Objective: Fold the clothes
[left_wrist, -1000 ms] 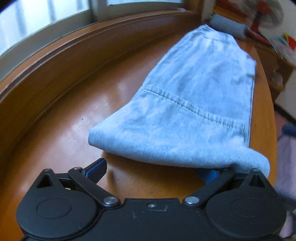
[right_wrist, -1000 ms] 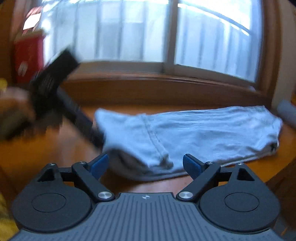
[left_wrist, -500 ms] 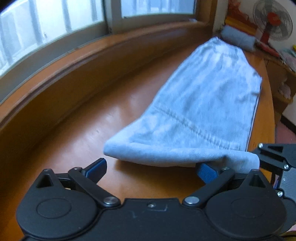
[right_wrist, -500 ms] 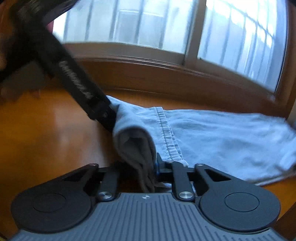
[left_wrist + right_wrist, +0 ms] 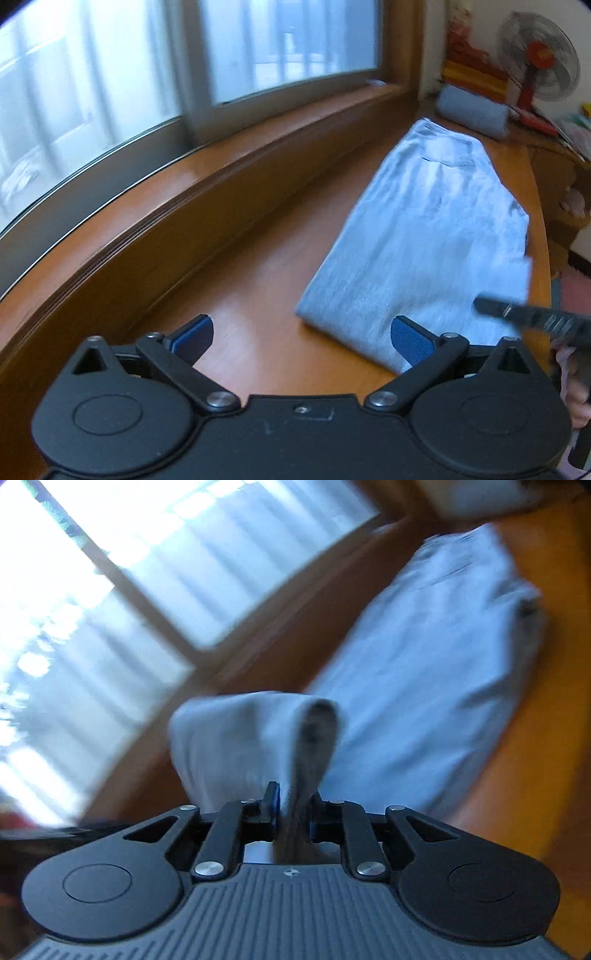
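Light blue jeans lie folded lengthwise on the wooden table below the window. My left gripper is open and holds nothing, hovering over bare wood just short of the jeans' near end. The right gripper pinches the near end of the jeans, and a lifted fold curls up above its pads. Its jaws are opening slightly with the denim still between them. In the left wrist view the right gripper is a dark blur at the jeans' near right corner.
A raised wooden sill and the window run along the left. A rolled grey-blue cloth lies at the table's far end, with a fan behind it. The table's right edge runs close beside the jeans.
The right gripper shut on the jeans' near end, rolled and lifted it. My left gripper pulled back and up from the jeans, staying open.
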`<state>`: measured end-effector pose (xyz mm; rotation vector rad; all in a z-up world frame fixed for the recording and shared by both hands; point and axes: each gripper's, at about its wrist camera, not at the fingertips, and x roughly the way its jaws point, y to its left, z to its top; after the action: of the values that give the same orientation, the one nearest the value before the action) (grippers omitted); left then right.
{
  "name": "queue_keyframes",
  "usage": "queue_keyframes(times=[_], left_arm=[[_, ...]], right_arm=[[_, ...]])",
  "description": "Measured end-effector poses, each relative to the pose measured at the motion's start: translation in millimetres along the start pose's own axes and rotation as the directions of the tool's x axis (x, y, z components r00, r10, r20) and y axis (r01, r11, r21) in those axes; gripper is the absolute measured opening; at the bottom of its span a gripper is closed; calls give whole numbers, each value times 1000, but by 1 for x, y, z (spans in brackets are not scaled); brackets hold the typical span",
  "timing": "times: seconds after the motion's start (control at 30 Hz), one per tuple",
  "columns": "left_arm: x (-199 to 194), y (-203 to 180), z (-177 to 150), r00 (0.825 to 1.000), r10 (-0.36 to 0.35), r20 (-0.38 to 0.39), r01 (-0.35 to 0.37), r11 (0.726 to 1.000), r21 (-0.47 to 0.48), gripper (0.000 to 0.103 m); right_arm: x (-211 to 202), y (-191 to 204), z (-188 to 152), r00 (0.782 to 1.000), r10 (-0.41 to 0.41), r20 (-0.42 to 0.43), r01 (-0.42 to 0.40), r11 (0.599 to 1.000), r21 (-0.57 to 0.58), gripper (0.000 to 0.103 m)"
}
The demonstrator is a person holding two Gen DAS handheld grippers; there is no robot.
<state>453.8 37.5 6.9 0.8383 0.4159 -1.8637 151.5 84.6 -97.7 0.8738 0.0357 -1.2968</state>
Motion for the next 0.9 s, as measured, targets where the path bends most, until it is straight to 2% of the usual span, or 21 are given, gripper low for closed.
queue_keyframes(times=[0.07,0.17,0.23,0.3,0.37,0.5,0.57,0.63,0.77,0.8,0.9], left_arm=[[25,-15,13,1000,-8,-17,9,999,40,103],[62,-38,24,999,-10,-44,15,993,119,103],[84,-51,21,995,41,-85,-25,981,191,103],[101,-62,15,988,93,-121,-61,966,250,103],[102,-62,11,989,100,-111,-70,967,245,103],[101,-58,9,987,99,-126,-71,975,210,103],[102,-55,9,986,100,-136,-74,980,185,103],[102,-53,9,984,104,-146,-80,984,159,103],[97,-57,8,979,129,-156,-110,986,124,103],[94,-59,7,978,135,-158,-117,986,120,103],[96,-70,10,974,97,-204,-85,994,66,103]], right_arm=[[9,2,-3,999,-32,-15,31,995,-99,15],[10,15,-3,999,-44,-30,38,982,-187,20],[9,19,-3,998,-45,-43,34,974,-223,25],[3,18,3,997,-69,-37,57,963,-263,47],[-14,13,7,996,-92,-1,87,950,-301,56],[-41,-6,36,986,-123,114,152,943,-297,60],[-36,-23,58,982,-130,138,166,942,-292,61],[-18,-46,79,977,-169,133,201,939,-280,61],[20,-89,104,976,-217,-9,209,951,-226,61],[26,-96,106,973,-232,-25,220,948,-228,55],[32,-106,115,966,-260,-5,246,921,-302,51]])
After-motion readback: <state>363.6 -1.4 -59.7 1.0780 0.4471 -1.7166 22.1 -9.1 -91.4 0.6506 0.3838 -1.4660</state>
